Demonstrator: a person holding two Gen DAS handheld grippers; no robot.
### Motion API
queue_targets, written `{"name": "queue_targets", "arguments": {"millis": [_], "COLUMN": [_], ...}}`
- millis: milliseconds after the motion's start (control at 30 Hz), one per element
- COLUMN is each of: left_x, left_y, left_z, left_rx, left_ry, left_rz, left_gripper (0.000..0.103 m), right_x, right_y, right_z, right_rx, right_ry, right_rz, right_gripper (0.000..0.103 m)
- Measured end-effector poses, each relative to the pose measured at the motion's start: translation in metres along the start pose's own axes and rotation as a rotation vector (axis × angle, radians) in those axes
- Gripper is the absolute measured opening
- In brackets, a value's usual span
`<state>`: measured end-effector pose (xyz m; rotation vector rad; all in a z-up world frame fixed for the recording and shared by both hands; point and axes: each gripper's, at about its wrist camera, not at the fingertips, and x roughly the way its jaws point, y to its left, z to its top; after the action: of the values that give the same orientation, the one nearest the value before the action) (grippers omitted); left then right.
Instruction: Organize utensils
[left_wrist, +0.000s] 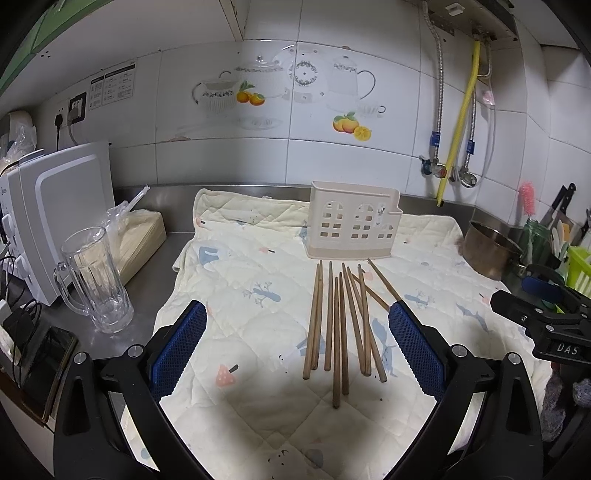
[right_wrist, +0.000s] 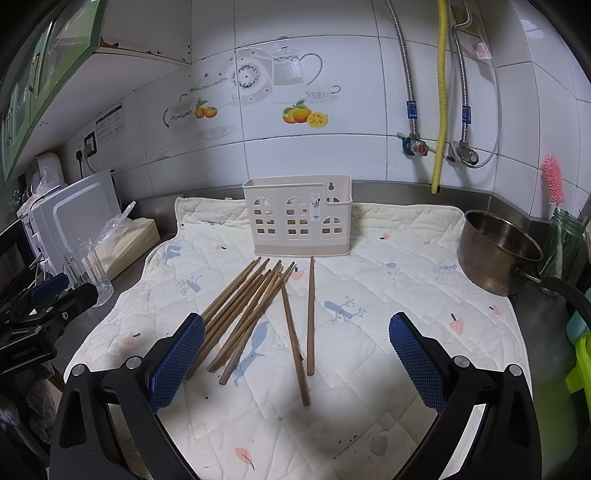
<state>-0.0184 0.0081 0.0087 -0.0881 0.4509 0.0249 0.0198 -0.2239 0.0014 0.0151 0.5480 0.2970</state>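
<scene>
Several brown wooden chopsticks (left_wrist: 338, 325) lie loose on a quilted cream cloth (left_wrist: 258, 280), in front of a beige plastic utensil holder (left_wrist: 352, 221) that stands upright and looks empty. In the right wrist view the chopsticks (right_wrist: 255, 314) lie fanned before the holder (right_wrist: 299, 216) on the cloth (right_wrist: 406, 288). My left gripper (left_wrist: 297, 339) is open and empty, above the near ends of the chopsticks. My right gripper (right_wrist: 295, 350) is open and empty, also above the near ends. The right gripper shows at the right edge of the left wrist view (left_wrist: 532, 310).
A glass mug (left_wrist: 96, 280), a bagged stack (left_wrist: 140, 236) and a white appliance (left_wrist: 48, 218) stand at the left. A metal pot (right_wrist: 498, 251) stands at the right, with a green rack (right_wrist: 581, 354) and a jar (right_wrist: 561, 240) beyond. A tiled wall with pipes is behind.
</scene>
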Motion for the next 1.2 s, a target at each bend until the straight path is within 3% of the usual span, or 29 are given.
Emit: {"name": "queue_targets", "arguments": {"millis": [1200], "left_x": [0.016], "left_y": [0.001], "left_z": [-0.004], "left_rx": [-0.004], "left_ry": [0.041], "left_rz": [-0.008], "left_gripper": [0.098], "right_x": [0.015], "right_y": [-0.001], "right_z": [-0.002], "right_rx": [-0.001], "right_ry": [0.032], "right_rz": [0.002], "right_gripper": [0.097]}}
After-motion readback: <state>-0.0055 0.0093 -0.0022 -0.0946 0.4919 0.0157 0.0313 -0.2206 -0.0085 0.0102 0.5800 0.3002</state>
